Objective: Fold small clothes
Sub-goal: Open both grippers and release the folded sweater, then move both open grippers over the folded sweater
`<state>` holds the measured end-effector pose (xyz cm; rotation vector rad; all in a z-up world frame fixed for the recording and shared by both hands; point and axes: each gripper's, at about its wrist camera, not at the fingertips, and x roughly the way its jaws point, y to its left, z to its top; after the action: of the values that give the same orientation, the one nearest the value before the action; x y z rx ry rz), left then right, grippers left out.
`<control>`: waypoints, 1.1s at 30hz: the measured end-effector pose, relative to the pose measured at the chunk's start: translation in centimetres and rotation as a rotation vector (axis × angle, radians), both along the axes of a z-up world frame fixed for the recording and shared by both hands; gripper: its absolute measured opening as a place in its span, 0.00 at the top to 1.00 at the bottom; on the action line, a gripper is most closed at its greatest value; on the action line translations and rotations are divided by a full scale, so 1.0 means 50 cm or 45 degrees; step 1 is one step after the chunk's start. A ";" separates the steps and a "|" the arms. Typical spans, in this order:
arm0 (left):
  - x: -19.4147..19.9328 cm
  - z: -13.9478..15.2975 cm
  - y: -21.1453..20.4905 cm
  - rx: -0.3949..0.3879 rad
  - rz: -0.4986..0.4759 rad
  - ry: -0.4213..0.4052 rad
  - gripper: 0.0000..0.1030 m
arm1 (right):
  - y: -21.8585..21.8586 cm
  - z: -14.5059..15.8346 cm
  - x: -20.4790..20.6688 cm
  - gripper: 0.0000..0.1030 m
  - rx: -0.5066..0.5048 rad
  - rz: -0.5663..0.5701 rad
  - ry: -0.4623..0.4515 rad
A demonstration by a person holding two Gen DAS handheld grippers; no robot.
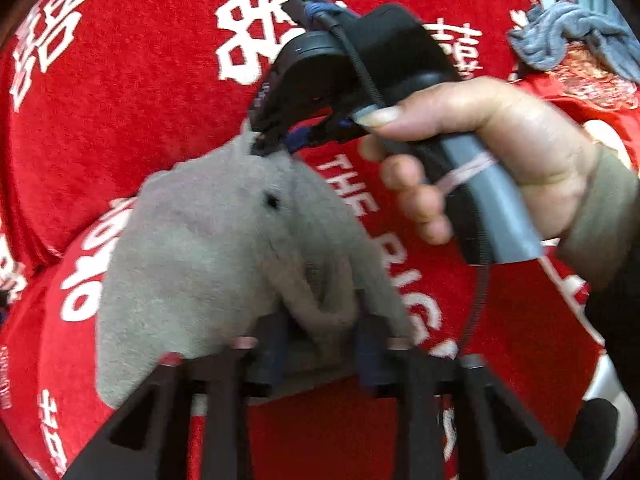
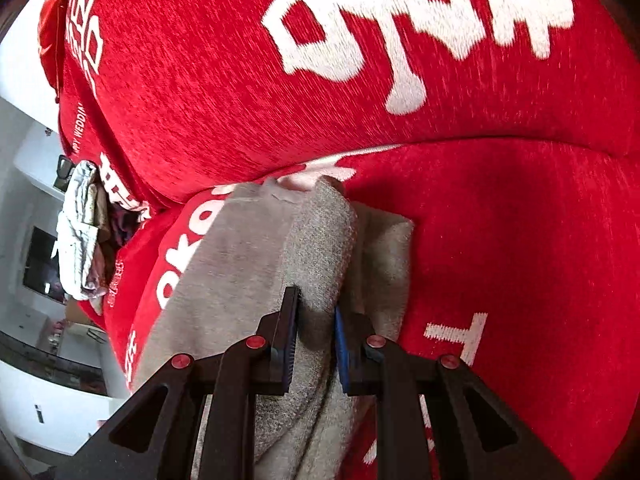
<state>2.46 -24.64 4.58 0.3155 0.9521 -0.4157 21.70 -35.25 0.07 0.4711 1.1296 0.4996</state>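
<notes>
Cloth first: the small grey garment (image 1: 224, 248) lies bunched on the red cover with white lettering (image 1: 132, 92), which looks like a sofa or bed throw, not a bench. From my left wrist view, my left claw (image 1: 320, 344) stands open with its two pads either side of a hanging fold of the garment; the pads do not press on it, so I count this end as let go. Further right in that view, my right claw (image 1: 276, 140) pinches the top corner of the garment, with the person's hand (image 1: 480, 160) wrapped round its handle. My right wrist view agrees: the right claw (image 2: 316, 344) is nearly closed, a ridge of grey cloth caught between its pads.

To do this step well, I judge I should lower the held corner squarely over the lower layer, so the edges meet, and only then release. The left claw could pin or smooth the bottom fold so nothing drags.

Edges and room: to the left, a seam between two red cushions (image 2: 400, 152) runs just behind the garment, so the cloth could slip into it. A heap of pale clothes (image 2: 80, 232) sits well apart at the far left of the right view, and a grey-blue garment (image 1: 572, 36) lies well apart at top right of the left view. Open red cover to the right gives me space.
</notes>
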 end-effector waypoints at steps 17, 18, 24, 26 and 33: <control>0.049 0.130 0.282 -0.192 0.396 -0.125 0.21 | 0.087 0.120 -0.185 0.41 0.137 0.124 -0.132; 0.067 0.115 0.290 -0.164 0.428 -0.100 0.21 | 0.088 0.108 -0.186 0.41 0.090 0.102 -0.122; 0.081 0.024 0.302 -0.013 0.438 0.005 0.21 | 0.008 0.059 -0.224 0.69 0.055 -0.142 -0.036; 0.065 0.030 0.309 -0.040 0.441 0.000 0.21 | 0.006 0.092 -0.262 0.68 0.021 -0.156 -0.091; 0.053 0.041 0.287 -0.045 0.403 -0.051 0.21 | 0.081 0.144 -0.352 0.42 0.029 -0.027 -0.222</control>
<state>5.11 -10.31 6.62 0.1365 0.9355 -0.1361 4.08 -31.19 7.28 0.4503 0.9519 0.5257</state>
